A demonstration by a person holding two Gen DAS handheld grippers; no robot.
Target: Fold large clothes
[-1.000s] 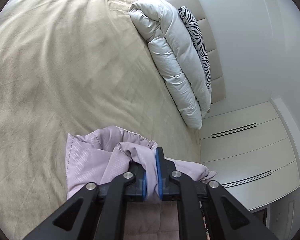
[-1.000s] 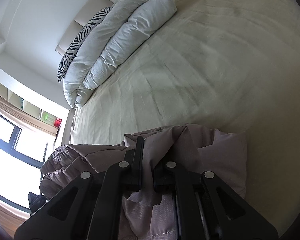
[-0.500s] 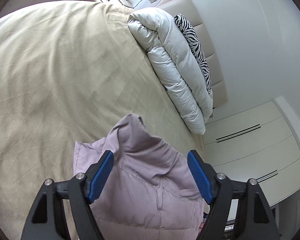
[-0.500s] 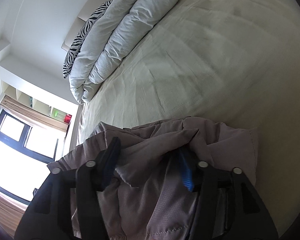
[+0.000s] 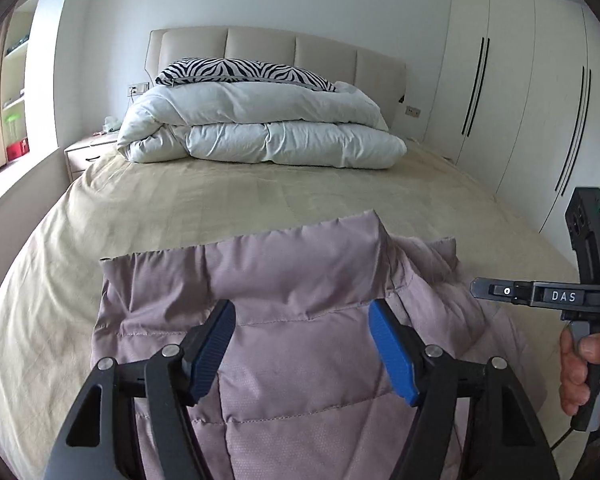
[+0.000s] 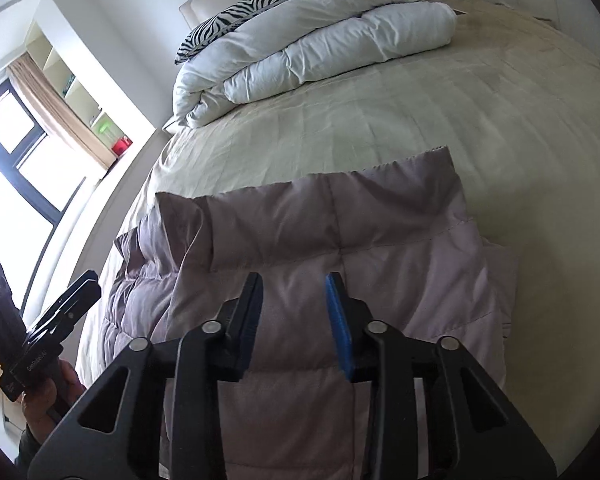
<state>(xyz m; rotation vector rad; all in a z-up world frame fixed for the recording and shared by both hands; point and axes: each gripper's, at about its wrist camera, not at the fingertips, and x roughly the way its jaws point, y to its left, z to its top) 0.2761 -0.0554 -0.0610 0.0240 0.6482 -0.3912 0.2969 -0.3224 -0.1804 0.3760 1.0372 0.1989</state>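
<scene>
Seen from the foot of the bed (image 5: 260, 200): mauve quilted jacket (image 5: 300, 280) spread flat across the tan sheet at the near end, folded into a rough block, well apart from the headboard (image 5: 276, 46). Left gripper (image 5: 302, 344) held above the jacket, blue pads (image 5: 390, 354) fairly wide and closing, nothing pinched between them, only the fabric lying below. Right gripper (image 6: 294, 320) also over the jacket, set narrower and closing, pads not pressing the cloth. Each gripper visible at the edge of the other's view, carried by a hand (image 5: 580, 372) on its grip. Against the headboard: white duvet (image 5: 260, 128) folded into a thick roll, zebra-striped pillow (image 5: 240, 72) resting on top of it. To the left of the headboard, a low nightstand (image 5: 88, 152); contents of its drawer hidden. To the right, tall wardrobe (image 5: 520, 80), doors shut, inside unseen. Left of the bed by the window (image 6: 16, 152), open wall shelves (image 6: 76, 80) holding a green thing and a red thing, too small to tell.
</scene>
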